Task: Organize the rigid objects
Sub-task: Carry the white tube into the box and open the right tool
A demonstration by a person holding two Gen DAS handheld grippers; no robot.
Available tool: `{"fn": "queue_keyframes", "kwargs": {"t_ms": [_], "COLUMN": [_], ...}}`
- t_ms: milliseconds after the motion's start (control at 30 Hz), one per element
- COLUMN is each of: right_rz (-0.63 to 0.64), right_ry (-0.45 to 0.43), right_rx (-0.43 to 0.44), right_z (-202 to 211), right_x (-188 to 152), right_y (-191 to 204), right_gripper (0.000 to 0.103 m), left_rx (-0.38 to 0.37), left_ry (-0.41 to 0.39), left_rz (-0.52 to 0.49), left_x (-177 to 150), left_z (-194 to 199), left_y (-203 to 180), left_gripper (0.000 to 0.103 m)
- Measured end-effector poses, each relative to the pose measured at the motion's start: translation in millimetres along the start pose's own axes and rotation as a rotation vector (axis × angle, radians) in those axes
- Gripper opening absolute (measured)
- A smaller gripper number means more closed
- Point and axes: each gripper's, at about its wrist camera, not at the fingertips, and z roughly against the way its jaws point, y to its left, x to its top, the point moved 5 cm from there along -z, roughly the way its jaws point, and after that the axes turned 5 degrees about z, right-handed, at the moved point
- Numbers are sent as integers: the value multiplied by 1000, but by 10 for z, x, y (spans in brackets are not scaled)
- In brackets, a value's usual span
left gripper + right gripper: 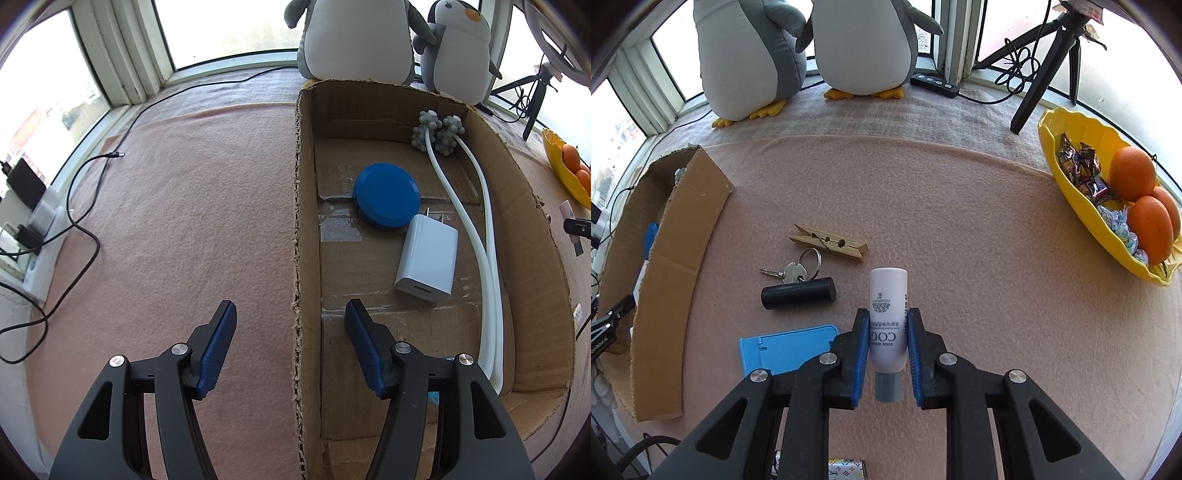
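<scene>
In the right wrist view, my right gripper (888, 312) is shut on a white tube (888, 291) with a grey cap, which lies on the pink cloth with both blue pads against its sides. To its left lie a wooden clothespin (829, 243), keys on a ring (792, 273), a black cylinder (798, 293) and a blue flat stand (786, 349). In the left wrist view, my left gripper (291, 304) stands open astride the left wall of the cardboard box (303, 221) without touching it. Inside the box are a blue round disc (386, 195), a white charger (428, 258) and a white looped massager (487, 240).
Two plush penguins (820, 48) stand at the window behind the cloth. A yellow bowl (1067, 177) with oranges and sweets sits at the right, and a black tripod (1041, 70) is behind it. Cables and a power strip (44, 229) run along the left window ledge.
</scene>
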Motion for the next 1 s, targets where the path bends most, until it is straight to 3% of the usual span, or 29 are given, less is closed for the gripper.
{"fn": "queue_keyframes", "kwargs": {"t_ms": [233,533,733,1000], "right_rz": [40,234,347,386], "right_ry": [-97,-167,-153,-110], "right_rx": [50,195,238,245], "right_z": [446,896,886,681], "right_x": [69,44,-96,-250], "right_y": [290,1367,1970,2349], "right_gripper": [18,18,18,18], "left_rx": [0,-1,-1,-4], "left_ry": [0,0,0,-1], "left_rz": [0,1,2,4], "left_x": [1,5,5,24], "left_z": [0,-2,-2,8], "left_y": [0,-3,-3,-2], "left_gripper": [61,61,61,61]}}
